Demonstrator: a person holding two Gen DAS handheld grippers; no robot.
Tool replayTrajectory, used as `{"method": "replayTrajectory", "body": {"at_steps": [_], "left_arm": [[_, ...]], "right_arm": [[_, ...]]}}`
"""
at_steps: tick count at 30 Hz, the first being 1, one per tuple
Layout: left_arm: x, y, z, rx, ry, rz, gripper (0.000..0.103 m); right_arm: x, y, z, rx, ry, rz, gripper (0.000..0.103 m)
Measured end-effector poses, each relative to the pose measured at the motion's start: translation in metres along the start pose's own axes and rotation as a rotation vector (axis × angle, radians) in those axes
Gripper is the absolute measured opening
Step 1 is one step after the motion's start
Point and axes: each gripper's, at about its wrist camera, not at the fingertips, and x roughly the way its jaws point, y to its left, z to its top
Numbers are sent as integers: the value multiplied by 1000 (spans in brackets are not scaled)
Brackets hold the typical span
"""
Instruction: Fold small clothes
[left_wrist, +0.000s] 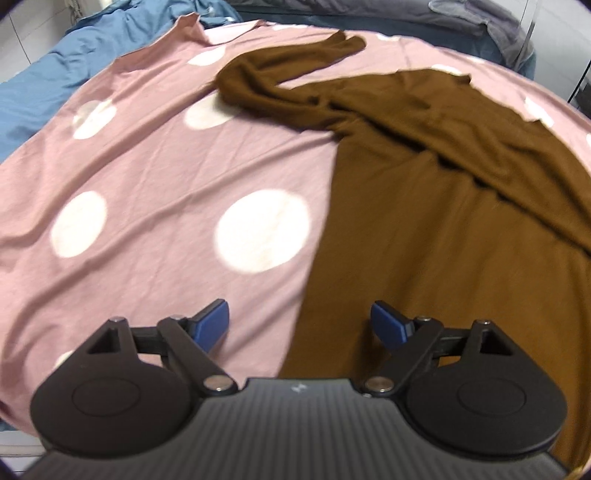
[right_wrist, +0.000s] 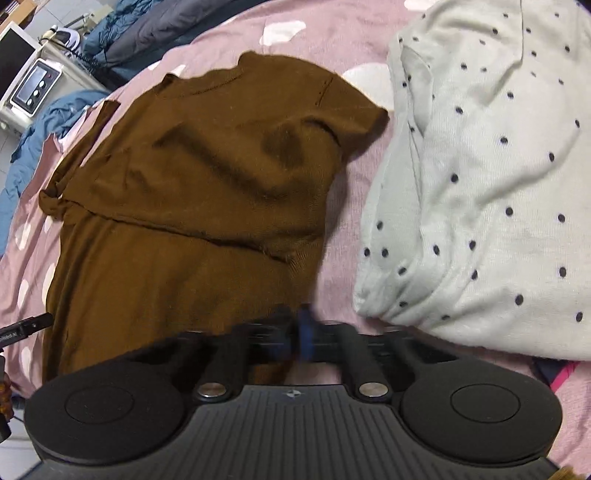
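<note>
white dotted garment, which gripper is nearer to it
Right. The right gripper, shut, sits at the brown sweater's hem, just beside the white dotted garment. The left gripper, open, is over the sweater's far edge.

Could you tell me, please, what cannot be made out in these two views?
- Right wrist view: the right claw is blurred; whether its pads pinch the brown knitted garment is unclear.
- Left wrist view: the garment's right side is cut by the frame edge.
- Right wrist view: the white dotted cloth runs past the edge.
</note>
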Motion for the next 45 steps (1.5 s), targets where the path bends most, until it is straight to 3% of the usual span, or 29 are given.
{"method": "replayTrajectory", "body": {"at_steps": [4, 7, 8, 11, 13, 15, 17, 18, 19, 23, 26, 28, 32, 33, 37, 40, 43, 45], "left_arm": [[-8, 15, -13, 13, -4, -8, 84], [-6, 24, -19, 9, 13, -51, 83], [-4, 24, -20, 7, 21, -75, 81], [0, 20, -18, 32, 32, -135, 68], [2, 11, -14, 81, 40, -154, 50], [7, 4, -11, 126, 52, -153, 45], [8, 2, -7, 152, 50, -161, 26], [8, 4, -4, 147, 54, -161, 6], [6, 7, -2, 136, 57, -159, 4], [6, 19, 1, 145, 51, -97, 4], [12, 27, 5, 118, 56, -100, 4], [12, 23, 8, 152, 44, -62, 7], [15, 25, 11, 129, 55, -44, 14], [15, 25, 10, 133, 52, -40, 17], [14, 28, 11, 141, 45, 19, 51], [10, 33, 13, 119, 37, 8, 54], [4, 35, 16, 115, 28, 32, 71], [-2, 36, 20, 104, 7, 29, 75]], "right_arm": [[-7, -9, 1, -17, -5, -17, 5], [-6, -12, 1, -38, 14, -35, 5], [-6, -11, 1, -51, 19, -46, 10], [-14, -3, 1, -76, -7, -62, 47], [-19, 5, -1, -116, -18, -59, 50], [-20, 11, -6, -151, -9, -54, 50], [-21, 15, -10, -170, 1, -53, 51], [-20, 13, -10, -178, 5, -54, 50], [-20, 14, -11, -180, 7, -56, 50], [-31, 18, -15, -201, -28, -56, 51], [-40, 26, -22, -258, -55, 28, 51], [-39, 38, -26, -319, -41, 79, 52], [-21, 59, -34, -411, 15, 115, 64], [-14, 62, -36, -412, 35, 111, 64], [12, 67, -44, -406, 118, 32, 65], [12, 68, -41, -406, 122, 48, 75], [8, 69, -35, -412, 122, 37, 75], [1, 70, -27, -407, 105, 55, 75]]}}
